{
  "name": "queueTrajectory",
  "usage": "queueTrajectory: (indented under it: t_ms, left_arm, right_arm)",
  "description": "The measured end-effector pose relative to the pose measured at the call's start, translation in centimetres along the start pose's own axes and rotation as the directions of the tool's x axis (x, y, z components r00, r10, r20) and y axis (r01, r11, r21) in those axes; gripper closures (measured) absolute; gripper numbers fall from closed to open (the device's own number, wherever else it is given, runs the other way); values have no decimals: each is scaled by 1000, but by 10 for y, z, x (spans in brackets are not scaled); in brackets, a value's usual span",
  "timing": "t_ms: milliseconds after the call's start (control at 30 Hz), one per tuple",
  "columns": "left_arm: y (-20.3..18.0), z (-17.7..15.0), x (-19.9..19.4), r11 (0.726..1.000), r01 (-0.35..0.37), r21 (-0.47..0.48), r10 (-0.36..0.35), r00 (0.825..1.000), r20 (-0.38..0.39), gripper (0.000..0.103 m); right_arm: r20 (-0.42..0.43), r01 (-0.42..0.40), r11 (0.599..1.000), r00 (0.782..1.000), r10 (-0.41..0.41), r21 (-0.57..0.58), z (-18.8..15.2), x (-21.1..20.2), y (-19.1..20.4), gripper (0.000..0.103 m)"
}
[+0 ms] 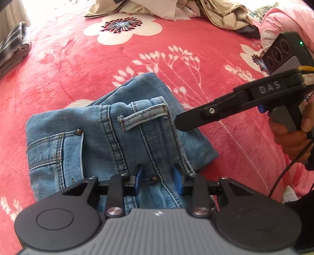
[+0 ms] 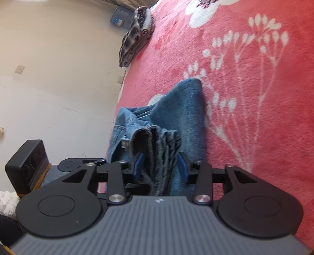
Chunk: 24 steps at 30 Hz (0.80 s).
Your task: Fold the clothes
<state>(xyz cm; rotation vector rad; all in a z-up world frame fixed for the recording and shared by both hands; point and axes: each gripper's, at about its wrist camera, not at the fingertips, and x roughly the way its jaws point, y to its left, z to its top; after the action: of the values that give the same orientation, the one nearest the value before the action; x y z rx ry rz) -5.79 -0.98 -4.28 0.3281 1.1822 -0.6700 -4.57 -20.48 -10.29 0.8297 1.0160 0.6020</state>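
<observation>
The jeans (image 1: 109,141) lie folded in a small bundle on the red blanket (image 1: 206,58), in the middle of the left view. A belt loop (image 1: 144,116) sits on top, and a pocket with a stud is at 9 o'clock.

The left gripper (image 1: 158,179) points down at the jeans from 6 o'clock. Its blue pads (image 1: 177,181) stand a bit apart, with a jeans seam between them. They touch the cloth, but I cannot tell if they squeeze it.

The right gripper (image 1: 179,122) comes in from 3 o'clock, held by a hand (image 1: 292,137). Its black tip is just beside the belt loop. In its own view, the right gripper (image 2: 161,162) has its fingers apart, with folded jeans edges (image 2: 157,145) standing between them. The pads do not press the cloth.

A plaid cloth (image 1: 11,47) lies folded at 10 o'clock. A heap of tan and white clothes (image 1: 176,9) lies at 12 o'clock. A pink quilt (image 1: 284,21) is at 2 o'clock.
</observation>
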Motion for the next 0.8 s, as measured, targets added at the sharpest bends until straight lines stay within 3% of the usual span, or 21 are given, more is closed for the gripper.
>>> queueTrajectory:
  t_ms: [133,333,600,800]
  left_arm:
    - [0,-8,-2,1000,20,12,-20,999,43,69]
    - [1,-18,-3,999,40,35,-44,993,107,68]
    - [5,-24,-2,998,53,45,-59,988,142,68]
    - [5,-28,-3,998,52,47,-59,986,156,68]
  right_arm:
    - [-23,21,998,999,-22,-65,-3,10,18,50]
    - [-50,132,987,989,-137,-94,-7,27,25,47]
    - [-58,151,988,987,-153,-36,5,44,16,45]
    - [-25,100,995,995,-100,-1,4,52,10,39]
